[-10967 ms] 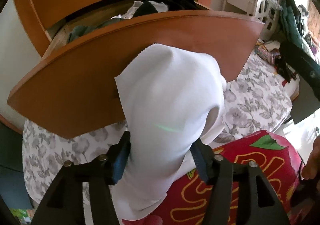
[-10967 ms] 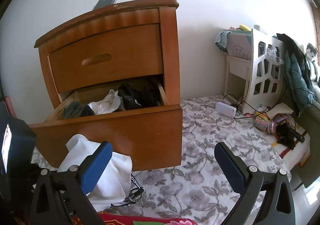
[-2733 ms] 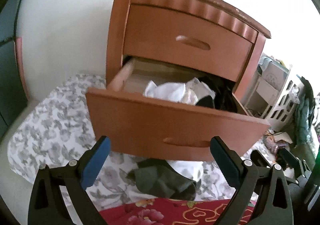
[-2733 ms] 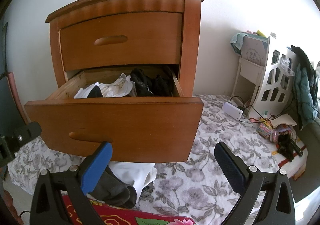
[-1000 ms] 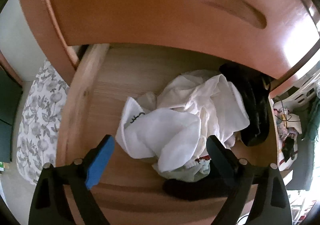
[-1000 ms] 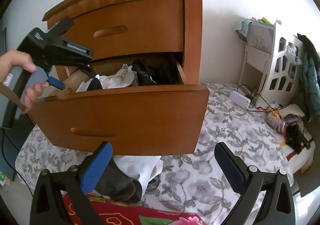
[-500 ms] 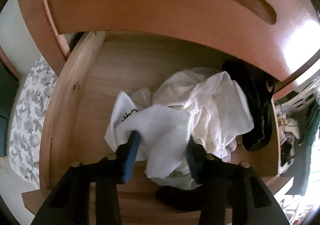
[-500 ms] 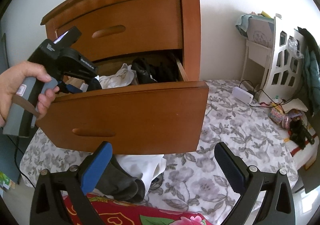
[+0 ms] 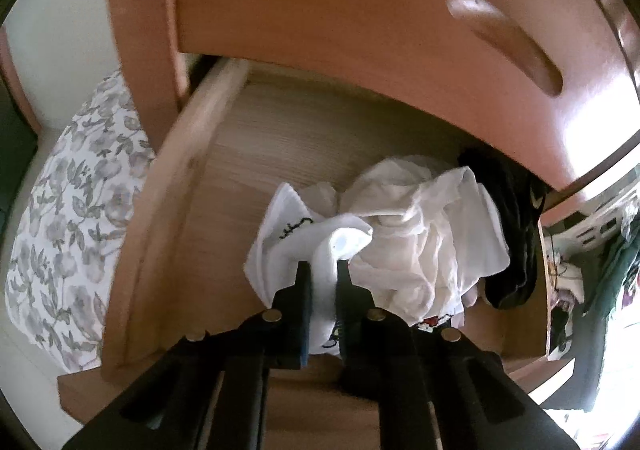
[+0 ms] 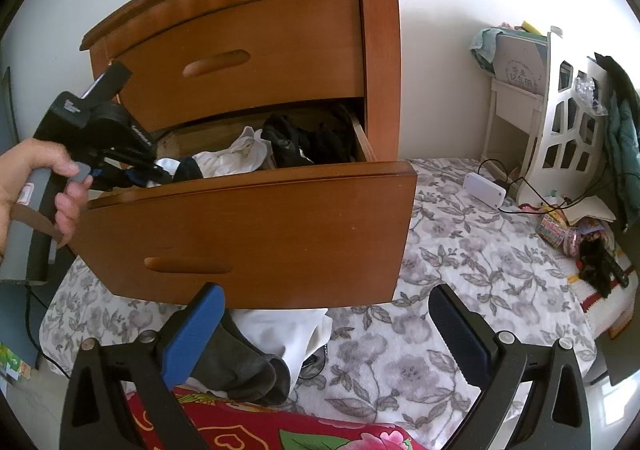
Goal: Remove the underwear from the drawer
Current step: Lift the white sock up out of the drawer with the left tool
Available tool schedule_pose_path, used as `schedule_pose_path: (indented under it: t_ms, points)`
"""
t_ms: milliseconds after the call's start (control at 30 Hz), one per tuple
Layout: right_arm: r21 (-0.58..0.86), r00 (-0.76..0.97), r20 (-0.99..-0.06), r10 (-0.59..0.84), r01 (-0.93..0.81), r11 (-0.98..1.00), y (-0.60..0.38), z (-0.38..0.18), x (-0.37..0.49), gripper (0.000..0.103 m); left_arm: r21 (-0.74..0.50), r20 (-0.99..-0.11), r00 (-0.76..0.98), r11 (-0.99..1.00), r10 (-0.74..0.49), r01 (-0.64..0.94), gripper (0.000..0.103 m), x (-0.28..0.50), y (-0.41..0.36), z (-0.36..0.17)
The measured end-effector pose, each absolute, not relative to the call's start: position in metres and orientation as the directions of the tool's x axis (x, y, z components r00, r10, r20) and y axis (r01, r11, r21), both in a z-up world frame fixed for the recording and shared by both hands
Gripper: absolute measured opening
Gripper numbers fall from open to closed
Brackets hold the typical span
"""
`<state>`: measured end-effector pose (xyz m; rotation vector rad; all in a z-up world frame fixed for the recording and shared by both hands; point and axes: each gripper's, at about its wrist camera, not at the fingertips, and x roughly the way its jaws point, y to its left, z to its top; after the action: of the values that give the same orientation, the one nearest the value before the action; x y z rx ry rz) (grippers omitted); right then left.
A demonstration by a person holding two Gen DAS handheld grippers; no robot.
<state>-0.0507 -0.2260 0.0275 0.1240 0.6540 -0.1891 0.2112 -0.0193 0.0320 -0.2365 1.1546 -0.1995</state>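
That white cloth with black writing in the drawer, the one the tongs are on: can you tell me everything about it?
The white cloth looks soft and thin, like cotton underwear, with black lettering along one edge that is too crumpled to read. It lies bunched near the front of the open wooden drawer, against a bigger heap of white fabric. A fold of it stands up between the closing left tongs, whose pads press on it from both sides. Its lower part is hidden behind them.
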Motion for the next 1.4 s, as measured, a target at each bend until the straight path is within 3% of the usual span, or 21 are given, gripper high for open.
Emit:
schedule_pose_path:
  t_ms: [667,1400]
  points:
    - [0.021,0.776,-0.607,-0.175,0.235,0.972,-0.223,0.029,-0.052,0.103,-0.436,-0.667,0.658,0.899,-0.349,0.035,0.009,0.134,0.036,0.077]
    - [-0.003,0.779,-0.596,-0.197,0.243,0.970,-0.220,0.030,-0.053,0.103,-0.461,-0.352,0.804,0.836,-0.479,0.297,0.008,0.036,0.035,0.207]
